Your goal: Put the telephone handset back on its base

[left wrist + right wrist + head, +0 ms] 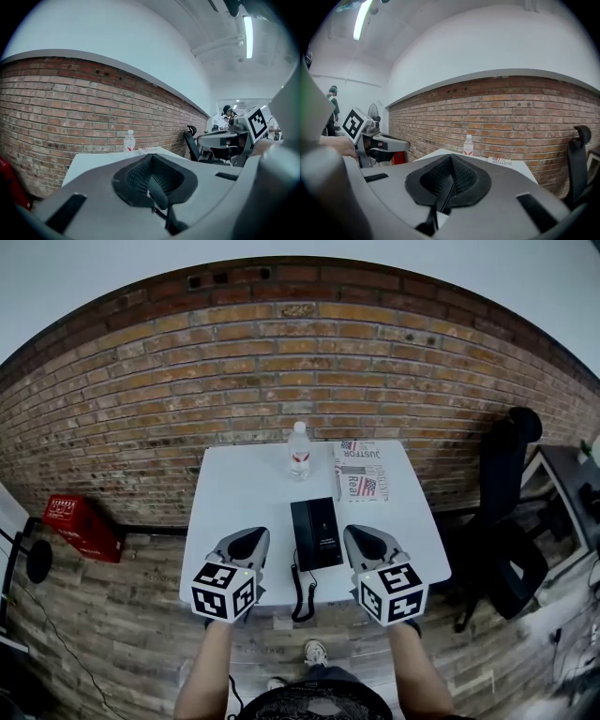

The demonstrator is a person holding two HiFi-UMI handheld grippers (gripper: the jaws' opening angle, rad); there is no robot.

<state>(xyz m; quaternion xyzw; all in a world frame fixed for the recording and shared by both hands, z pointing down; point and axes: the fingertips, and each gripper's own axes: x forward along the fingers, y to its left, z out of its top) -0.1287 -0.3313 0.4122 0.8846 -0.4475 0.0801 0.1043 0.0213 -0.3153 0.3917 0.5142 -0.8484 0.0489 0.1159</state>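
Observation:
A black telephone [316, 532] lies flat at the middle of the white table [244, 488]. From above, handset and base read as one dark block. Its coiled cord [302, 596] hangs over the table's front edge. My left gripper [246, 540] hovers over the front left of the table, left of the phone, with its jaws shut [152, 180] and nothing between them. The right gripper [367, 540] is on the phone's right, also shut and empty [446, 180]. Neither touches the phone.
At the table's back stand a clear water bottle [298, 450] and a folded newspaper [361, 470]. A brick wall runs behind. A red crate [80, 521] sits on the floor to the left and a black office chair [502, 521] to the right.

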